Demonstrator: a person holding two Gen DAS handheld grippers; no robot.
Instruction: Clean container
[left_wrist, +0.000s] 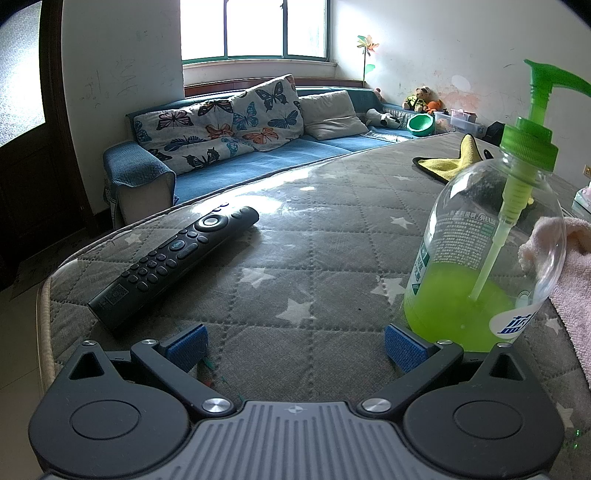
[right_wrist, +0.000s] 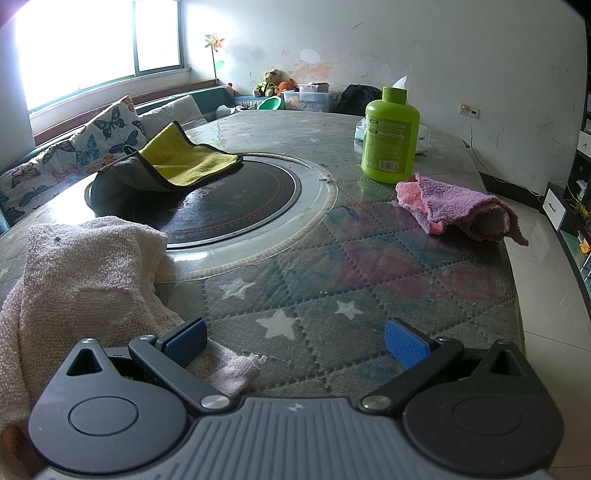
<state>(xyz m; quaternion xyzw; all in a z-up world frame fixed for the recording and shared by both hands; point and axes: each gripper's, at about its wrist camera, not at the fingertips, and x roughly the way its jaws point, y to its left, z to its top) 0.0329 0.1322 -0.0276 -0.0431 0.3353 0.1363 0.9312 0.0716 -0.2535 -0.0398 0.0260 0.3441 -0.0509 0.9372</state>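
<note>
While both of your grippers hang low over the table (right_wrist: 369, 295) with nothing in them, the job has not really begun. Your left gripper (left_wrist: 295, 345) has its jaws spread wide. The pump bottle (left_wrist: 484, 251) stands just ahead of it and off to the right, so close that it almost touches the right fingertip (left_wrist: 404, 347). The bottle stands straight up, so its long side runs up and down, with the green pump on top and green soap in the bottom. It is outside the gap, not between the jaws, so I think you must slide the left gripper to the right before you squeeze. Your right gripper (right_wrist: 295, 341) is spread wide too. The pale towel (right_wrist: 88, 273) lies to its left and ahead, and one corner reaches under the left fingertip (right_wrist: 186, 341). That hand looks nearest for wiping. The left hand is nearest the bottle. Both grippers are held flat and point forward across the table. A remote (left_wrist: 173, 266) lies to the left of the left gripper, well out of the way.
</note>
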